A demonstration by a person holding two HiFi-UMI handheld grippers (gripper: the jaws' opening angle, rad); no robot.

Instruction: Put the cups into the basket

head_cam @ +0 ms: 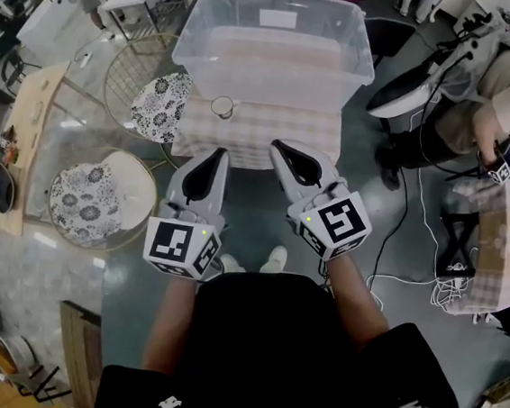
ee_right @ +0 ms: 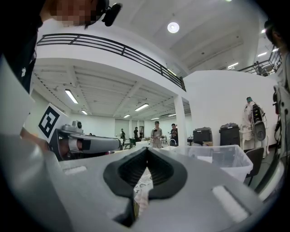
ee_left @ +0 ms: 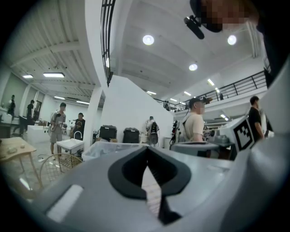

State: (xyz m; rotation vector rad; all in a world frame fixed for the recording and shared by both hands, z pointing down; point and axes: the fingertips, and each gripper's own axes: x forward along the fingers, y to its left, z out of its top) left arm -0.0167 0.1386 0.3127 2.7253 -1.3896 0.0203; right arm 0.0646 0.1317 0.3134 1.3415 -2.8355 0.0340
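Right hand-held gripper, jaws together on nothing, clear plastic tub beyond, left hand-held gripper alongside

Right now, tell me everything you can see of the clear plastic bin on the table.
The clear plastic bin is a large rectangular tub, see-through, with a thick rim, rounded corners and no lid. It stands upright on the checked cloth. A white label shows on its far wall. It looks empty. A small cup stands just before its near wall; whether they touch is unclear.
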